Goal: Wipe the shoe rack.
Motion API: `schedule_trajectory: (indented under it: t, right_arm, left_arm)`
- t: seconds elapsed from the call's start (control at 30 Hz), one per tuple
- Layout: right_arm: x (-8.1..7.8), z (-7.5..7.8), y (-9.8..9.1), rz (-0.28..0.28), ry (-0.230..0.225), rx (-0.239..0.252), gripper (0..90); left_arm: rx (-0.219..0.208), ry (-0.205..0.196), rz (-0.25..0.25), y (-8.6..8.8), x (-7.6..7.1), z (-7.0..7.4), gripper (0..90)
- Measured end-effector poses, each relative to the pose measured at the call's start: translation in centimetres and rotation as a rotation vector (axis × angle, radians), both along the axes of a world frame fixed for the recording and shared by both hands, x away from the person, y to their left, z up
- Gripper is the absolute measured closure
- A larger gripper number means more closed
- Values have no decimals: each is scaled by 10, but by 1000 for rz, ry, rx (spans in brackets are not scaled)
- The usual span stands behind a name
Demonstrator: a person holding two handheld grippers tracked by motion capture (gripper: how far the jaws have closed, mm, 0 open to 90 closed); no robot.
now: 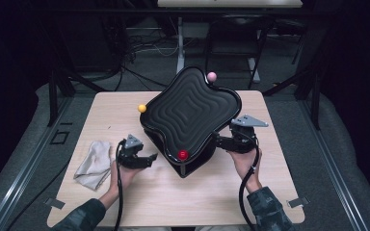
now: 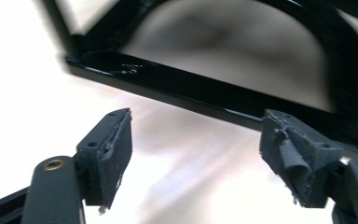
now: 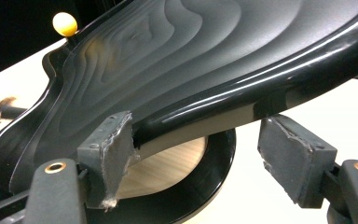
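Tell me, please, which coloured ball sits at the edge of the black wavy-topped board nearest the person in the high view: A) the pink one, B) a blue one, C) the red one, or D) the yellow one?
C: in the high view the red ball sits at the near edge of the black wavy-topped board, while the yellow ball is at its left side and the pink ball at its far corner.

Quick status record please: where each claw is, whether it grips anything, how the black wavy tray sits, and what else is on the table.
left claw: open, nothing between the pads, just off the tray's near-left edge
right claw: jaws astride the tray's right rim, pads not pressing
tray: black, ridged top, tilted on its base
knobs: red, yellow, pink
cloth: crumpled, left of left claw
table: light wood
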State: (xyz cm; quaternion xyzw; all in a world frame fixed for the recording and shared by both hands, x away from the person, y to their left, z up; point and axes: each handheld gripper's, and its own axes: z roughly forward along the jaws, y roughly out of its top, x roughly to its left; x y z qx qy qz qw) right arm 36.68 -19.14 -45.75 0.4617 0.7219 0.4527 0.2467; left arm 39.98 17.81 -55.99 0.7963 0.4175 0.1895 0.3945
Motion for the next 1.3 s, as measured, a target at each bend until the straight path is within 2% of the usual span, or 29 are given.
schedule_trajectory:
  t: [0.03, 0.1, 0.27, 0.33, 0.47, 0.5, 0.57, 0.63, 0.7, 0.73, 0.8, 0.87, 0.93, 1.03, 1.1, 1.3]
  right_arm:
    - [0, 0, 1, 3, 0, 3, 255]
    - [-1, 0, 2, 1, -4, -6, 251]
    - [0, 0, 2, 7, -4, -3, 254]
    - [0, 0, 2, 8, -4, -3, 254]
    - [-1, 1, 1, 1, -7, -2, 256]
    - [-1, 1, 0, 2, -8, -2, 256]
    - [-1, 1, 0, -2, -10, -2, 256]
    - [-1, 1, 0, -3, -10, -4, 258]
    - [-1, 1, 1, -5, -10, -4, 257]
    - [-1, 1, 1, -7, -12, -3, 257]
    - [-1, 1, 1, -9, -12, -1, 257]
    - [-1, 1, 1, -9, -11, -1, 257]
    - [-1, 1, 1, -9, -11, -2, 257]
    - [-1, 1, 2, -12, -6, -4, 260]
    - [-1, 1, 2, -9, -6, -5, 258]
    - [3, -1, -2, -15, -4, 7, 267]
  left_arm:
    - [22, -3, 8, 1, 8, 0, 257]
    - [-1, 19, 34, 4, 21, -2, 237]
    - [7, 28, 78, 3, 51, -6, 178]
    - [1, 55, 90, 5, 62, -10, 151]
    - [20, 70, 71, 6, 79, -13, 135]
    - [30, 68, 67, 7, 83, -14, 136]
    - [18, 54, 65, 9, 87, -13, 145]
    - [34, 7, 54, 9, 88, -12, 198]
    - [37, -28, 55, 9, 89, -10, 338]
    - [46, -38, 60, 8, 90, -9, 380]
    - [41, -51, 61, 8, 92, -8, 491]
    - [30, -64, 69, 8, 94, -7, 565]
    - [42, -68, 72, 8, 95, -7, 631]
    - [34, -76, 85, 9, 95, -9, 718]
    - [8, -70, 91, 11, 95, -10, 735]
    - [12, -61, 115, 10, 87, -8, 739]
